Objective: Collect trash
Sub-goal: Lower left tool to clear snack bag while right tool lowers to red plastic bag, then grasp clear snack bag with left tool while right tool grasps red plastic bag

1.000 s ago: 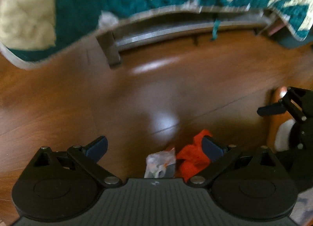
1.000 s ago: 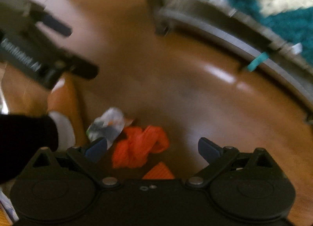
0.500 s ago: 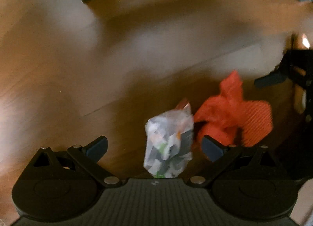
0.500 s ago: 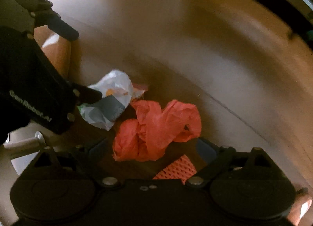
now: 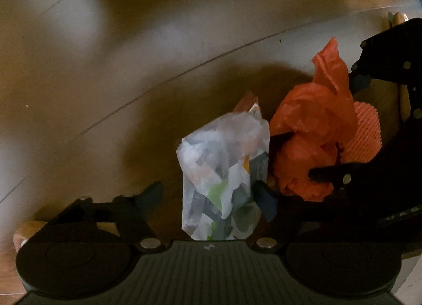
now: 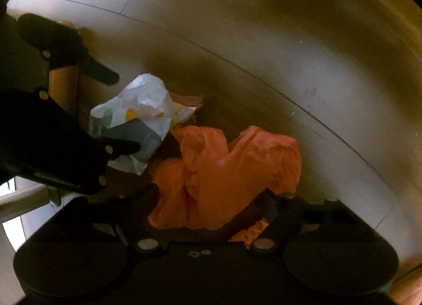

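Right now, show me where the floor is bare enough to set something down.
Free: the wooden floor left of and beyond the white wrapper, and the floor right of and beyond the orange bag. Crowded: wrapper, orange bag and orange netting bunch together there, with both hand-held grippers over them.

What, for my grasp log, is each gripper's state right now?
Left gripper: open, jaws just closing around the white wrapper, not gripping yet.
Right gripper: jaws just closing around the orange bag; grip cannot be told.
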Available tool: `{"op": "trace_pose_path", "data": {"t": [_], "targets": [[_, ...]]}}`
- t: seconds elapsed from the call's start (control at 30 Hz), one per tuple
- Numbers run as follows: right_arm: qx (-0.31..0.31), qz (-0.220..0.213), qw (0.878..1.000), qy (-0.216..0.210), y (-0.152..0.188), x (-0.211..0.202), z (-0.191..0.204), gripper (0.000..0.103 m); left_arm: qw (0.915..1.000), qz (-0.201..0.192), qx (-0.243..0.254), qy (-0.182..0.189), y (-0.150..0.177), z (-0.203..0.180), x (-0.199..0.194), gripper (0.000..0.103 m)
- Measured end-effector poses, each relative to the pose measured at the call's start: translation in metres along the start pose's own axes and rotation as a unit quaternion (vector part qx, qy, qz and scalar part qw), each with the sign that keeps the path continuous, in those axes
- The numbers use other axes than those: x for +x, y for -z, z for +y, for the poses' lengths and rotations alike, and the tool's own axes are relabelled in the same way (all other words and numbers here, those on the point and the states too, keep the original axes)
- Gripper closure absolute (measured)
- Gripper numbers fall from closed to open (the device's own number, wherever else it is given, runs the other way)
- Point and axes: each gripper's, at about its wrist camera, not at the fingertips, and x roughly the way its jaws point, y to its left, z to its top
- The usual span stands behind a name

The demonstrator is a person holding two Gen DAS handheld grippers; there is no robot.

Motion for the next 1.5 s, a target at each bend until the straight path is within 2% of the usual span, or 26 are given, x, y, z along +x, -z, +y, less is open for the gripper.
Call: {"op": "trace_pose_path", "data": {"t": [0.07, 0.13, 0.3, 0.4, 0.5, 0.73, 0.93, 1.13, 1.2, 1.27, 1.3, 1.33, 1.37, 1.4, 1.5], "targets": [[0.003, -0.001, 1.0, -0.006, 0.0, -0.002, -0.001, 0.035, 1.0, 0.002, -0.004, 0.005, 0.0, 0.003, 0.003, 0.037], [0.007, 0.001, 1.0, -0.015, 0.0, -0.004, -0.003, 0.045, 0.9998, 0.005, -0.01, 0.014, 0.001, 0.006, 0.003, 0.051], [0.03, -0.001, 0.999, -0.024, 0.003, -0.008, -0.005, 0.068, 0.9995, 0.002, -0.008, 0.032, 0.004, 0.007, 0.0, 0.071], [0.042, -0.001, 0.999, -0.019, 0.006, -0.014, -0.006, 0.081, 0.999, -0.005, -0.011, 0.043, 0.006, 0.01, -0.006, 0.077], [0.05, -0.001, 0.999, -0.006, 0.011, -0.019, -0.006, 0.084, 0.9988, -0.004, -0.008, 0.048, 0.005, 0.015, -0.013, 0.093], [0.087, -0.032, 0.996, 0.011, 0.03, -0.064, -0.018, 0.087, 0.9987, -0.023, 0.001, 0.045, 0.004, 0.015, -0.054, 0.096], [0.109, -0.079, 0.991, 0.016, 0.043, -0.115, -0.018, 0.086, 0.9982, -0.052, 0.022, 0.018, 0.007, 0.003, -0.098, 0.097], [0.119, -0.097, 0.988, 0.013, 0.048, -0.123, -0.019, 0.086, 0.9985, -0.05, 0.011, 0.018, 0.004, -0.002, -0.102, 0.096], [0.125, -0.092, 0.988, 0.012, 0.05, -0.117, -0.023, 0.086, 0.9988, -0.039, -0.009, 0.027, -0.001, -0.005, -0.099, 0.093], [0.131, -0.086, 0.988, 0.009, 0.048, -0.113, -0.029, 0.086, 0.9988, -0.03, -0.02, 0.035, -0.003, -0.004, -0.094, 0.086], [0.135, -0.083, 0.987, 0.007, 0.046, -0.11, -0.031, 0.086, 0.9987, -0.029, -0.018, 0.037, -0.004, -0.005, -0.092, 0.07], [0.138, -0.08, 0.987, 0.005, 0.045, -0.108, -0.032, 0.086, 0.9988, -0.029, -0.015, 0.036, -0.004, -0.006, -0.089, 0.042], [0.141, -0.078, 0.987, 0.002, 0.044, -0.105, -0.034, 0.086, 0.9988, -0.033, -0.011, 0.034, -0.004, -0.007, -0.087, 0.029], [0.144, -0.076, 0.987, -0.002, 0.043, -0.101, -0.037, 0.086, 0.9986, -0.043, -0.009, 0.031, -0.004, -0.008, -0.084, 0.019], [0.151, -0.072, 0.986, -0.006, 0.037, -0.089, -0.042, 0.086, 0.9985, -0.041, -0.016, 0.032, -0.011, -0.006, -0.067, 0.019]]}}
